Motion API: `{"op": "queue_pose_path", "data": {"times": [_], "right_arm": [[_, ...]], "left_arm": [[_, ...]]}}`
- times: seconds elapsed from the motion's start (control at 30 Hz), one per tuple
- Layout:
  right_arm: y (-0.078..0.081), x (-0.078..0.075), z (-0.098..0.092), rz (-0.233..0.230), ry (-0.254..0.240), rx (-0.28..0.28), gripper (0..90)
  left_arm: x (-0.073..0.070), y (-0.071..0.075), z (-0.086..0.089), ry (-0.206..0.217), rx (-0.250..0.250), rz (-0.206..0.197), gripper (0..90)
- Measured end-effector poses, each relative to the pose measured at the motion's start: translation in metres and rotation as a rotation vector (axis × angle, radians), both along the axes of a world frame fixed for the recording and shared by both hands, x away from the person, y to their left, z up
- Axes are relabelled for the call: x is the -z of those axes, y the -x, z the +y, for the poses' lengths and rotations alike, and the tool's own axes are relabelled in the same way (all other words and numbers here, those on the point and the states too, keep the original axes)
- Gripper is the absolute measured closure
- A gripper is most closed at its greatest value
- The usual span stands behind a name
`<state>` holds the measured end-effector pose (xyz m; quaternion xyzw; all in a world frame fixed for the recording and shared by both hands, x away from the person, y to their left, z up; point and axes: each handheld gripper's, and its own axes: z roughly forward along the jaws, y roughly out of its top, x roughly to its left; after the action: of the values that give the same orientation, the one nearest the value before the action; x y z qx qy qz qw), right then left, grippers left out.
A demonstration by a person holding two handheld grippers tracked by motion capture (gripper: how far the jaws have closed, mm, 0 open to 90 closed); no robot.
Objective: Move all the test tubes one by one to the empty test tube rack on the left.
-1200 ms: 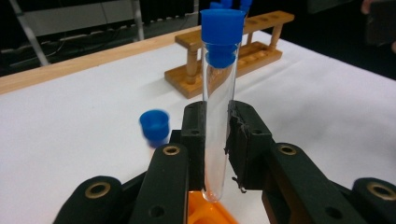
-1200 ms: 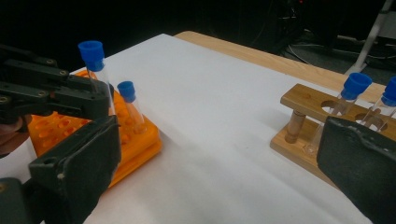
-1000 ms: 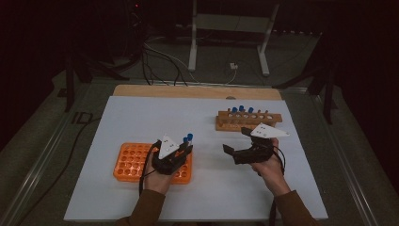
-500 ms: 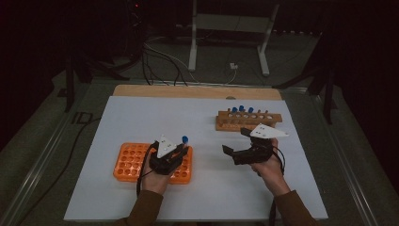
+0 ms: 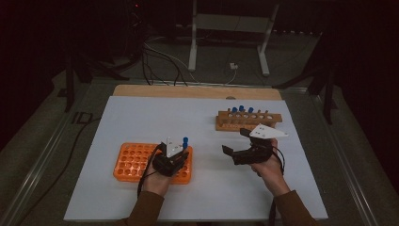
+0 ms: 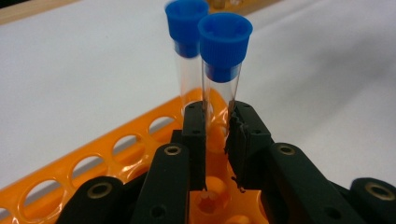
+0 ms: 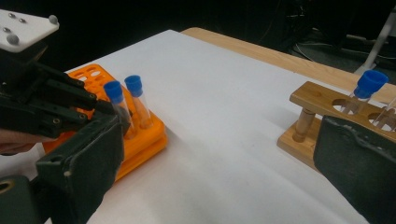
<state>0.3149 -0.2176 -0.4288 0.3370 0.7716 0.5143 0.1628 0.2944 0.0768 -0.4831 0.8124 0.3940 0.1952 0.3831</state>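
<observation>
My left gripper [image 6: 218, 121] is shut on a clear test tube with a blue cap [image 6: 224, 46], held upright over the right end of the orange rack [image 6: 116, 144]. The jaws hide the tube's lower end. A second blue-capped tube [image 6: 187, 23] stands in the rack just behind it. In the high view the left gripper [image 5: 182, 153] sits at the orange rack's [image 5: 131, 162] right end. My right gripper [image 5: 235, 141] hovers open, with nothing between its jaws, in front of the wooden rack [image 5: 249, 120], which holds three blue-capped tubes. In the right gripper view its jaws [image 7: 222, 135] stand wide apart.
White sheet [image 5: 141, 117] covers the table, with a wooden strip along the far edge [image 5: 197, 90]. The wooden rack [image 7: 322, 100] has open holes toward its right. Cables and a stand's legs [image 5: 226, 42] lie on the floor beyond the table.
The left gripper with its tube has shifted a little over the orange rack's right end. The right gripper has kept still.
</observation>
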Motion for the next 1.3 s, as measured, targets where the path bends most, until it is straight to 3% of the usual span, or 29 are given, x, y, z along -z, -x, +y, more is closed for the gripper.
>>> {"op": "queue_pose_path", "data": {"times": [0.33, 0.53, 0.77, 1.1, 1.3], "right_arm": [[0.0, 0.001, 0.0, 0.003, 0.001, -0.001, 2.3], [-0.002, 0.001, -0.001, 0.007, -0.003, 0.003, 2.3], [-0.003, 0.002, -0.003, 0.01, -0.004, 0.014, 2.3], [-0.004, 0.002, -0.005, 0.013, -0.003, 0.033, 2.3], [-0.006, 0.001, -0.01, 0.006, 0.012, 0.059, 2.2]], "left_arm": [[0.0, 0.0, 0.0, 0.0, -0.007, 0.0, 77.6], [0.0, 0.001, 0.002, 0.028, -0.005, -0.004, 73.9], [-0.005, 0.005, 0.008, 0.094, 0.013, -0.026, 56.8], [-0.015, 0.013, 0.017, 0.19, 0.0, -0.091, 24.1], [-0.017, 0.015, 0.022, 0.215, -0.018, -0.101, 9.2]]}}
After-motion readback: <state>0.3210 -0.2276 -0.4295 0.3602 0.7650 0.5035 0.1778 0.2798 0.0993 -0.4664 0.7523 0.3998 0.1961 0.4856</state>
